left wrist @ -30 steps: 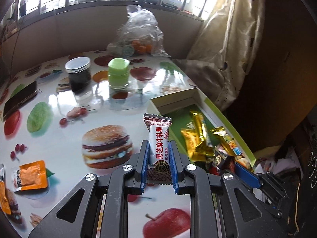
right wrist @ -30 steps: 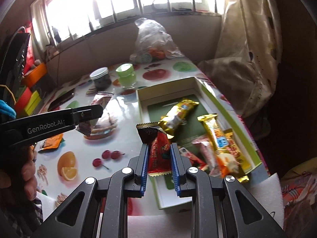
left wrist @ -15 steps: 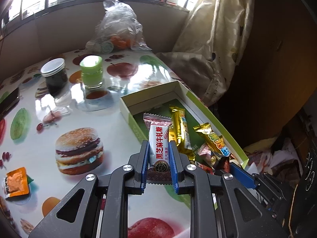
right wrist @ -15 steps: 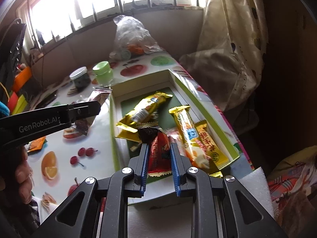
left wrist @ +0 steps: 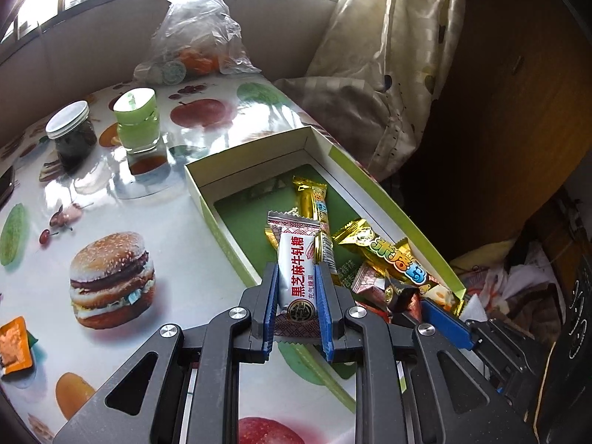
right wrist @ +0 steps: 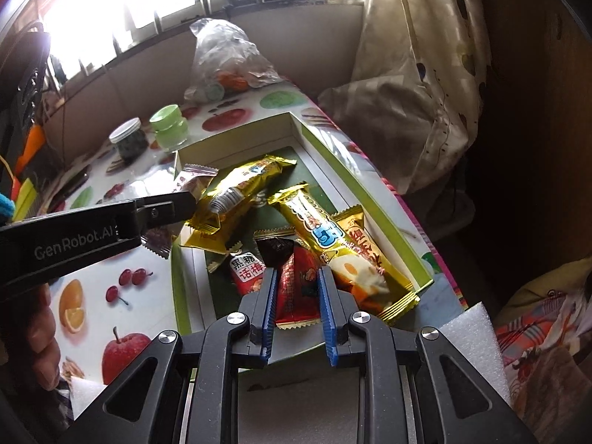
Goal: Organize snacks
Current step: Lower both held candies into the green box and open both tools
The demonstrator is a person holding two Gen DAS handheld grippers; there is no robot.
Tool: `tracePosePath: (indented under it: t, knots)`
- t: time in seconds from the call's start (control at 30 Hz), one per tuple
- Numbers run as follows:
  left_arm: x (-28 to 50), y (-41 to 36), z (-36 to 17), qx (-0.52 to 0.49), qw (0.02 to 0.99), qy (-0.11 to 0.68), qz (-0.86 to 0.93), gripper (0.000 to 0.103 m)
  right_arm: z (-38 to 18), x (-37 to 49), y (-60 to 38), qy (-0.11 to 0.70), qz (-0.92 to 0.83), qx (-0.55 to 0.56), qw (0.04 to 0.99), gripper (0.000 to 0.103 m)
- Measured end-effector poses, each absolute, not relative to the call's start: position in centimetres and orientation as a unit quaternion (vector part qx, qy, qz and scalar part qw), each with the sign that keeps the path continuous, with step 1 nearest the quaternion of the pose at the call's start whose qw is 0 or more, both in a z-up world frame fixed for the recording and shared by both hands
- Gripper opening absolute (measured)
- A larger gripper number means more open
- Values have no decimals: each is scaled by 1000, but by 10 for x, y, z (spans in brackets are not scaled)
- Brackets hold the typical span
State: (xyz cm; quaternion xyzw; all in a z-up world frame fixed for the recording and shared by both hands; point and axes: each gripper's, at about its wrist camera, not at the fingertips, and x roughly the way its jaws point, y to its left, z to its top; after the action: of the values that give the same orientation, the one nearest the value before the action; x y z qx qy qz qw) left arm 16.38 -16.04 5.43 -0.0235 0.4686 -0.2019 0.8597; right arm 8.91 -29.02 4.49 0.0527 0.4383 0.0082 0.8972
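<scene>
Where our left gripper [left wrist: 295, 292] reaches in, we read "GenRobot.AI" in pale letters along its black arm in the right wrist view; its blue-padded jaws are pinched nearly together on a white candy packet with red Chinese characters [left wrist: 296, 272], which stands upright between the pads, its crimped top poking above the fingertips; it hangs over the near left wall of the shallow green-and-white cardboard box [left wrist: 244, 159]. Left of the box the glossy tablecloth printed with burgers, cherries and apples [left wrist: 155, 229] carries a small orange sachet [left wrist: 14, 344], a dark jar with a white lid [left wrist: 72, 137] and a green-capped glass jar [left wrist: 138, 122]; a crumpled clear plastic bag [left wrist: 199, 33] sits by the window ledge, and a cream patterned curtain [left wrist: 399, 55] falls at the right. Inside the box lie gold-wrapped bars [right wrist: 240, 192], one with blue cartoon lettering [right wrist: 314, 222], and a red packet marked "黑糖话梅" [right wrist: 246, 266]. Our right gripper [right wrist: 298, 296] likewise has its jaws nearly closed, clamping a red-and-black wrapped sweet [right wrist: 296, 281] upright between the pads, over the box's near end, touching the heap of wrappers; white foam [right wrist: 473, 336] lies beside the box.
</scene>
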Motion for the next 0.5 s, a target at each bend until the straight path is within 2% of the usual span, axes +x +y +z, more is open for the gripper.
tracePosePath:
  t: [0.5]
  knots:
    - [163,-180,45,-20,848,482,-218,21,45,90,-293,438,11,57,897,21]
